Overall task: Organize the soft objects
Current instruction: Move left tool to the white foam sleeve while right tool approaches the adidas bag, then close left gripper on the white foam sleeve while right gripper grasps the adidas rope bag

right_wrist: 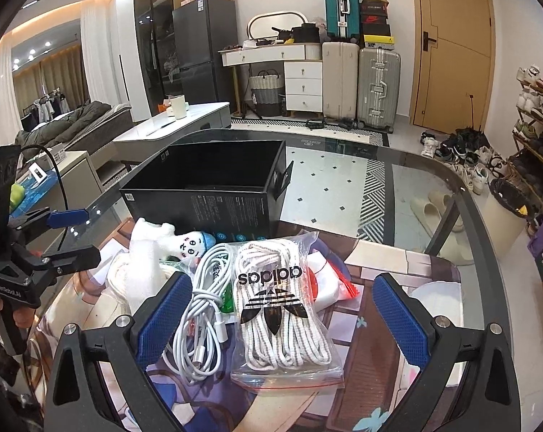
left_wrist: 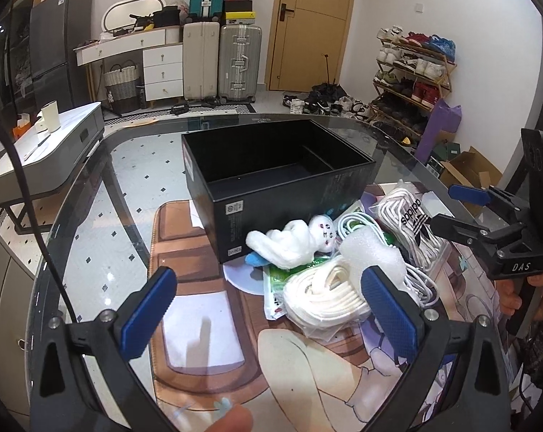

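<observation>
An empty black box (left_wrist: 271, 176) stands on the glass table; it also shows in the right wrist view (right_wrist: 214, 194). In front of it lies a pile: a white plush toy (left_wrist: 293, 239), a bagged coil of white rope (left_wrist: 325, 298), a white foam piece (left_wrist: 372, 252), white cables (right_wrist: 203, 309) and an adidas bag of laces (right_wrist: 282, 309). My left gripper (left_wrist: 268, 309) is open, just short of the rope coil. My right gripper (right_wrist: 282, 313) is open, its fingers either side of the laces bag and cables. Both are empty.
A printed mat (left_wrist: 206, 324) covers the near table. The table's rounded glass edge (right_wrist: 480, 194) curves at right. Suitcases (left_wrist: 221, 61), a shoe rack (left_wrist: 412, 72) and a low white table (left_wrist: 55, 140) stand beyond.
</observation>
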`<state>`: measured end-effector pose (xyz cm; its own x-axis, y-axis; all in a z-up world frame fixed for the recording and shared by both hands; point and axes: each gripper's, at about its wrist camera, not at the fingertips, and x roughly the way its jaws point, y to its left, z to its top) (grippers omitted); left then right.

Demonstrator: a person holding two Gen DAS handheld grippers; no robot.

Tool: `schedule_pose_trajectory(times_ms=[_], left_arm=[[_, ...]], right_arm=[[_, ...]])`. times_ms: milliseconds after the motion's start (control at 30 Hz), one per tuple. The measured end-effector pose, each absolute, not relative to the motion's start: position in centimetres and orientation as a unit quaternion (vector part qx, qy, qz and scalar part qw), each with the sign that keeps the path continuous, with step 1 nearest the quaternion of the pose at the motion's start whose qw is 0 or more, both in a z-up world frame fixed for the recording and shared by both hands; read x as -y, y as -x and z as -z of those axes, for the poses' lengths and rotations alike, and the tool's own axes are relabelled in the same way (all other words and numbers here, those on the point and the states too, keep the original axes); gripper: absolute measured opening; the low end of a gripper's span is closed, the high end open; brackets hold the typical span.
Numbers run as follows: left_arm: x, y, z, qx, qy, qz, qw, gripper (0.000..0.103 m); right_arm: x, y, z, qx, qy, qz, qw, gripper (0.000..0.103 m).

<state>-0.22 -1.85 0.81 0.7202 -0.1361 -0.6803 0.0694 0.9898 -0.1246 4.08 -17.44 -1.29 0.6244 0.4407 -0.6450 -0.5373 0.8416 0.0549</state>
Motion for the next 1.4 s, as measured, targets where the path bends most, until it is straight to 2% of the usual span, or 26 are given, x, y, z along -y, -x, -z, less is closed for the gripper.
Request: schedule_pose_trajectory(times_ms=[233, 567, 667, 967, 1033, 1300, 1400], left_arm=[[3.7, 0.0, -1.3, -0.393, 0.047, 0.072, 0.916, 0.102], [6.2, -0.7, -1.8, -0.43, 0.084, 0.068, 0.896, 0.101], [7.0, -0.8, -1.6, -0.439, 0.08, 0.07, 0.892, 0.095], [8.0, -2.1, -0.9, -0.462, 0.08, 0.067, 0.881, 0.094], [8.2, -2.4, -0.7, -0.468, 0.079, 0.067, 0.878, 0.082], [8.7, -2.8, -0.5, -0.476, 0.075, 0.063, 0.874, 0.082], [8.9, -3.1, -0.6, -0.481, 0.068, 0.062, 0.872, 0.077]], right_arm=[[17.6, -4.5, 1.2, -0.346, 0.074, -0.268, 0.896, 0.101], [16.9, -6.2, 2.2, -0.396, 0.083, -0.28, 0.871, 0.092], [16.8, -6.7, 2.6, -0.409, 0.083, -0.277, 0.866, 0.09], [16.4, -7.4, 3.7, -0.433, 0.096, -0.279, 0.852, 0.082], [16.3, -7.4, 3.8, -0.436, 0.098, -0.28, 0.849, 0.082], [15.7, -8.1, 4.7, -0.458, 0.112, -0.282, 0.836, 0.075], [15.5, -8.5, 5.1, -0.471, 0.114, -0.28, 0.829, 0.071]])
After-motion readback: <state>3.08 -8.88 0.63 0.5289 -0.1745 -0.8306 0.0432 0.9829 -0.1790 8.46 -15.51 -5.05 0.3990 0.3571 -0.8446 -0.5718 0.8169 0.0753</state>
